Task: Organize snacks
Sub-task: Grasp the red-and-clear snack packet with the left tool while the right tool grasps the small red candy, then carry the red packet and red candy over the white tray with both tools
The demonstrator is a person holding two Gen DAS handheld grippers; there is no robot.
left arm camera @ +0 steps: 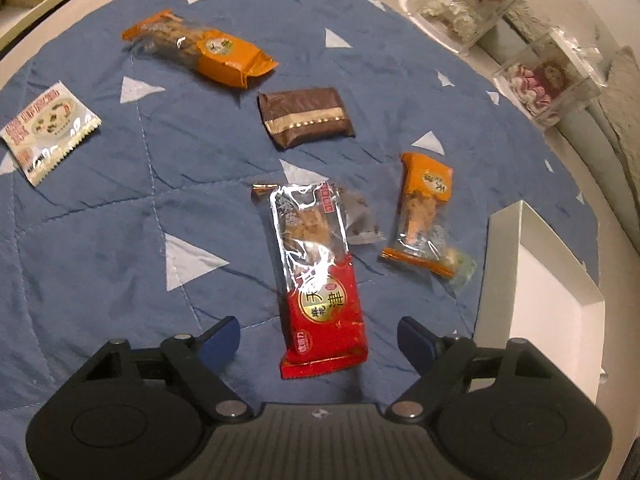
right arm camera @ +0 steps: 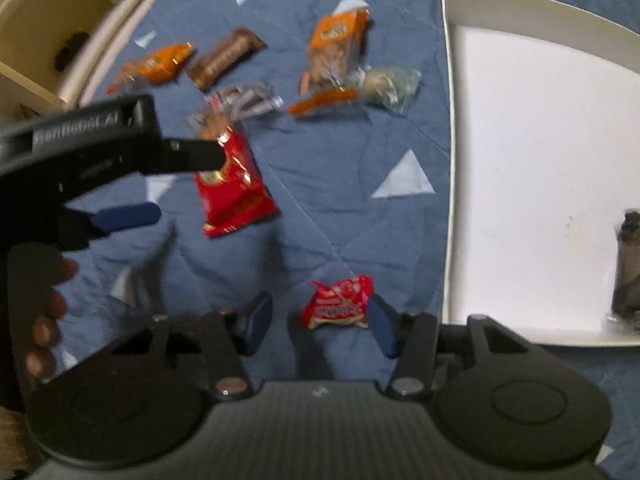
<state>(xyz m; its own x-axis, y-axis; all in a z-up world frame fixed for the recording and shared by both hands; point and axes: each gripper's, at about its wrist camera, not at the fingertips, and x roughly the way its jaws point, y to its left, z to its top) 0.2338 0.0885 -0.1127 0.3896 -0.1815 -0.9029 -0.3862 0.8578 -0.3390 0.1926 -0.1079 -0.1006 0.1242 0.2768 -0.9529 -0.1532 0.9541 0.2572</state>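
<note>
A long red and clear snack packet point(left arm camera: 320, 280) lies on the blue quilted cloth point(left arm camera: 100, 240). My left gripper point(left arm camera: 320, 340) is open, its blue pads on either side of the packet's red end without touching it. In the right wrist view a small red candy packet point(right arm camera: 340, 302) lies between the fingers of my right gripper point(right arm camera: 319, 326). It sits close to the right pad, the left pad stands apart, and the gripper is open. That view is blurred. It also shows the left gripper point(right arm camera: 188, 184) beside the long red packet point(right arm camera: 232, 184).
A white tray point(right arm camera: 450, 160) at the right holds a dark wrapped item point(right arm camera: 628, 268). On the cloth lie an orange packet point(left arm camera: 200, 50), a brown packet point(left arm camera: 306, 116), a white sachet point(left arm camera: 48, 132) and a small orange packet point(left arm camera: 424, 216). Clear boxes point(left arm camera: 464, 4) stand beyond.
</note>
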